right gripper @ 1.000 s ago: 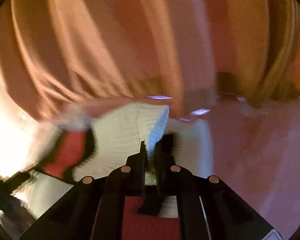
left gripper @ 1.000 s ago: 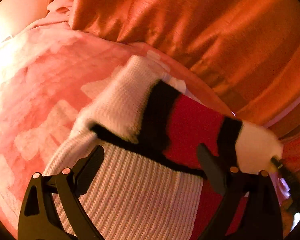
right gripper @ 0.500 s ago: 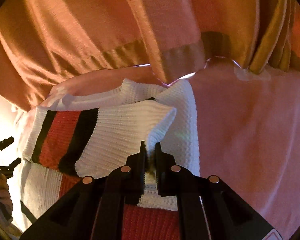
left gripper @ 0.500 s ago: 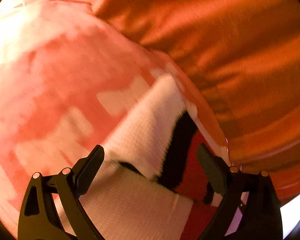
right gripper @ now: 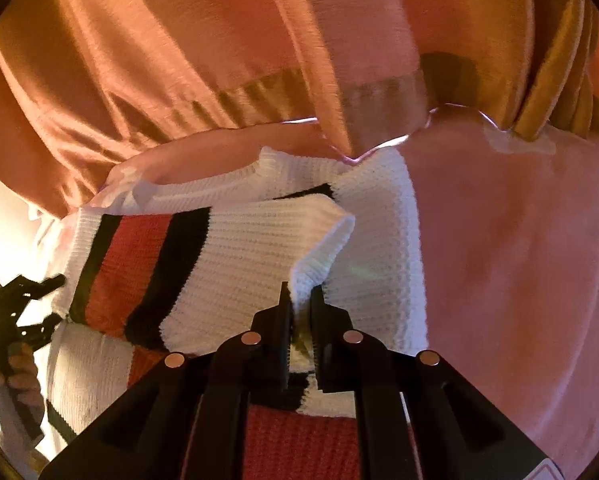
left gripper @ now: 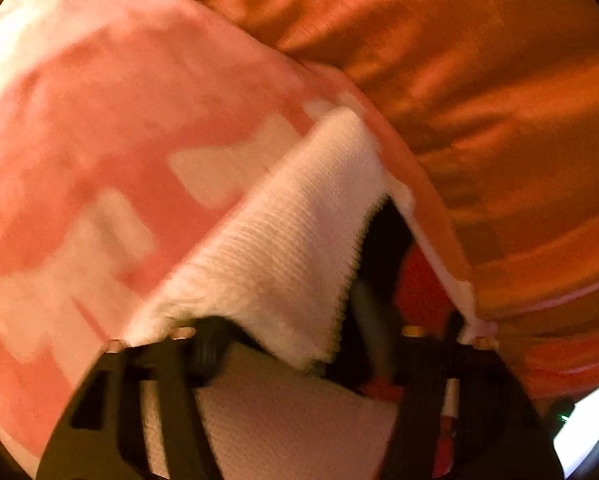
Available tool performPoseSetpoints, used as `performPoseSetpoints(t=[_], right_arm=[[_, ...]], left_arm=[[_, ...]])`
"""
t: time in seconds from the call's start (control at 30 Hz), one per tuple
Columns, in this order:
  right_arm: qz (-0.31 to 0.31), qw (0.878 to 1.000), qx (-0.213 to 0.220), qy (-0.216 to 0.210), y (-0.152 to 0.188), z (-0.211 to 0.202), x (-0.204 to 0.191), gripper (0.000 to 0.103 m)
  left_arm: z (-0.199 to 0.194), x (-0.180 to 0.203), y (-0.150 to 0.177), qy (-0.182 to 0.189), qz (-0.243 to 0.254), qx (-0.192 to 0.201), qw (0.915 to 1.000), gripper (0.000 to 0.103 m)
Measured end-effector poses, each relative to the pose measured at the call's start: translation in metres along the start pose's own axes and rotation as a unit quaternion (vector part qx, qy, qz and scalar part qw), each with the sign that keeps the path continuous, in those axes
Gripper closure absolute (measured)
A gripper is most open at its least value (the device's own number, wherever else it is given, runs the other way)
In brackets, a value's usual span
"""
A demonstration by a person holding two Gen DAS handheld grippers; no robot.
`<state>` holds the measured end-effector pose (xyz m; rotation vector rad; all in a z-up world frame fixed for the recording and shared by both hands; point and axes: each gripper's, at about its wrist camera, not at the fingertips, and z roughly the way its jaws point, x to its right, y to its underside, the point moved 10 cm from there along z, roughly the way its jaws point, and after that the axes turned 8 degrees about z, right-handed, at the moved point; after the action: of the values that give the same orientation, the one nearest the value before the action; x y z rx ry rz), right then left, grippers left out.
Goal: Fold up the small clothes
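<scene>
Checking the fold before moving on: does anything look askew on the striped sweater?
The sleeve laid across the sweater slants rather than lying square, and its cuff end bunches up where the right gripper pinches it. No damage is visible.

The left gripper (left gripper: pixel 291 344) has been closing its fingers around the sweater's white fold (left gripper: pixel 291 248).

Two wrist-mounted fisheye cameras look steeply down along their claws, close over a striped knit sweater (right gripper: pixel 227 264) on a pink bedspread (right gripper: pixel 519 280). Both views share the sweater and the orange curtain (left gripper: pixel 479 80) behind; the right view catches the left claw (right gripper: pixel 39 304) at its left edge.
</scene>
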<state>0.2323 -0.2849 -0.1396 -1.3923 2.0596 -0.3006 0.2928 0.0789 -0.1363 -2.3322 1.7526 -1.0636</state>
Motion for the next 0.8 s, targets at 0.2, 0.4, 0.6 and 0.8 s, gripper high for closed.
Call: performPoseSetpoints(t=[0.2, 0.4, 0.6, 0.8], right_arm=[[-0.027, 0.999, 0.018, 0.019, -0.008, -0.012, 0.004, 0.094], [0.001, 0.997, -0.031, 0.070, 0.008, 0.012, 0.043, 0.097], [-0.011, 0.994, 0.057, 0.088, -0.008, -0.036, 0.010, 0.087], [-0.127, 0.990, -0.025, -0.048, 0.001, 0.023, -0.156, 0.083]], left_arm=[[-0.003, -0.039, -0.012, -0.044, -0.026, 0.010, 0.9986, 0.081], [-0.004, -0.026, -0.003, -0.096, 0.045, 0.018, 0.9942, 0.080], [-0.006, -0.026, -0.001, -0.106, 0.062, 0.013, 0.9923, 0.069], [-0.006, -0.026, 0.002, -0.103, 0.061, 0.010, 0.9927, 0.068]])
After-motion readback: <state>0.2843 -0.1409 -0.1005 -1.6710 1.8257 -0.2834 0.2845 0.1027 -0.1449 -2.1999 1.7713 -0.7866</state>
